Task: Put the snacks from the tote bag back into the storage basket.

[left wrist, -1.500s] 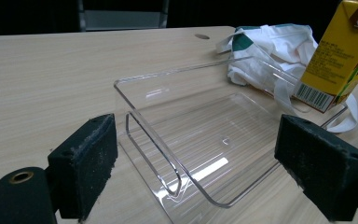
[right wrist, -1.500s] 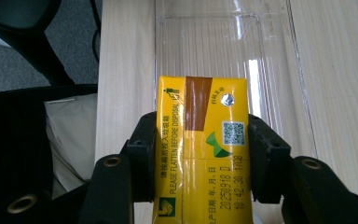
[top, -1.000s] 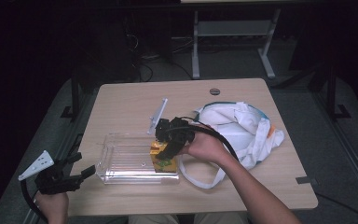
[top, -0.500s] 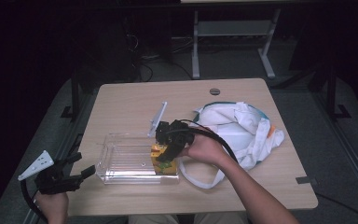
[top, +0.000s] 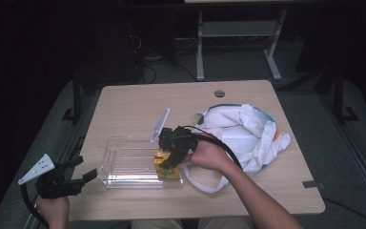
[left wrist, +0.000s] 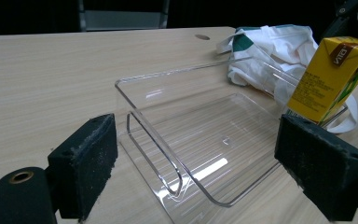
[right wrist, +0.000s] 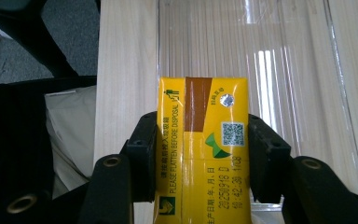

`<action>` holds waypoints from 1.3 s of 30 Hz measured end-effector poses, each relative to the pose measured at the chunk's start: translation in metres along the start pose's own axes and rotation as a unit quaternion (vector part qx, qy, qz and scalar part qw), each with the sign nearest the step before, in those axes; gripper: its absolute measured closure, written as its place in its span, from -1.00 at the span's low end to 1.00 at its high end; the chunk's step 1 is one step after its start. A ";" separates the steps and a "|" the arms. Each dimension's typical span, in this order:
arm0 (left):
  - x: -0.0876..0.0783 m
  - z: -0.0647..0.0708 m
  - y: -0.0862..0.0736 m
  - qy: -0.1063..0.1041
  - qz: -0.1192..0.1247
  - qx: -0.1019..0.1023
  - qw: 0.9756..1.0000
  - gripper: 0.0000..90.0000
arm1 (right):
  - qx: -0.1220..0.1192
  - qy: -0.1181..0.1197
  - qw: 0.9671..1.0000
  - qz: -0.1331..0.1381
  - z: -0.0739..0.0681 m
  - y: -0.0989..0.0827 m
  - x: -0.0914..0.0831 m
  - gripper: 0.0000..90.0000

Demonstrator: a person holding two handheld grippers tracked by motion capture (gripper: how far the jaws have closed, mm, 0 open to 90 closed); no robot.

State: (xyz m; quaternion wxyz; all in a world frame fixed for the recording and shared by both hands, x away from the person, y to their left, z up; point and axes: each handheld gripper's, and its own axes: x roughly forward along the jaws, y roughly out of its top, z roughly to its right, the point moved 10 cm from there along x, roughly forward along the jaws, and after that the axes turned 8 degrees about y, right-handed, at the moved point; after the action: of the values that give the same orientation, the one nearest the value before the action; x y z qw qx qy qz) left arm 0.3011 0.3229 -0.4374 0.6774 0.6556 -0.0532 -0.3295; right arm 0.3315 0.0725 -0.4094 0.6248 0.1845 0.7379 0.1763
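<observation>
Hiding most of the yellow rectangular drink carton [top: 168, 168] in the high view, the right gripper [top: 171, 160] and the person's right hand [top: 208, 155] cover it, so just a yellow patch shows at the right end of the clear acrylic rectangular tray [top: 124, 164]. In the right gripper view the carton's [right wrist: 201, 149] lower part runs off the bottom edge, and its small print is only partly legible. In the left gripper view its right side is cut off by the frame.

The right gripper's black jaws pinch the carton from both sides, pads pressed flat against its narrow faces, holding it at the tray's [right wrist: 261, 56] right end; whether its base touches the tray floor cannot be told. The left gripper [top: 71, 179] hangs off the table's front-left corner, jaws spread wide with nothing between them, aimed at the tray [left wrist: 177, 140].

The light wooden table [top: 133, 102] also carries a crumpled white cloth bag with teal trim [top: 248, 133] toward its right edge, just beside the tray. Around it lies a dark room with grey flooring and a grey metal frame [top: 238, 33] beyond the far edge.
</observation>
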 end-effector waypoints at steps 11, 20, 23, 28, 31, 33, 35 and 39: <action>0.000 0.000 0.000 0.000 0.001 -0.001 1.000 -0.72 | 0.003 0.003 1.000 -0.002 -0.001 -0.003 0.005 0.15; -0.001 0.000 0.000 0.001 0.001 -0.004 1.000 -0.72 | 0.004 0.006 1.000 -0.009 0.000 -0.008 0.012 0.14; -0.001 0.000 0.000 0.001 0.001 -0.005 1.000 -0.72 | 0.003 0.006 1.000 -0.012 0.000 -0.009 0.014 0.14; -0.001 0.000 0.000 0.000 0.000 -0.004 1.000 -0.72 | 0.008 0.008 1.000 -0.010 0.000 -0.011 0.016 0.14; -0.001 0.001 0.000 0.001 0.000 -0.003 1.000 -0.72 | 0.009 0.007 1.000 -0.013 0.001 -0.014 0.018 0.14; -0.001 0.001 0.000 0.001 0.000 -0.003 1.000 -0.72 | 0.009 0.008 1.000 -0.013 0.002 -0.015 0.019 0.14; -0.001 0.000 0.000 0.001 0.000 -0.003 1.000 -0.72 | 0.010 0.007 1.000 -0.012 0.002 -0.016 0.020 0.14; -0.001 0.000 0.000 0.001 0.001 -0.004 1.000 -0.72 | 0.011 0.010 1.000 -0.015 0.002 -0.018 0.023 0.14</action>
State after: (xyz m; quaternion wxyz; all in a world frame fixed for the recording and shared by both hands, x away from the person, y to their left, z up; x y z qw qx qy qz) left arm 0.3008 0.3235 -0.4367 0.6806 0.6530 -0.0518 -0.3281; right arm 0.3289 0.0679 -0.4386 0.6178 0.1782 0.7488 0.1608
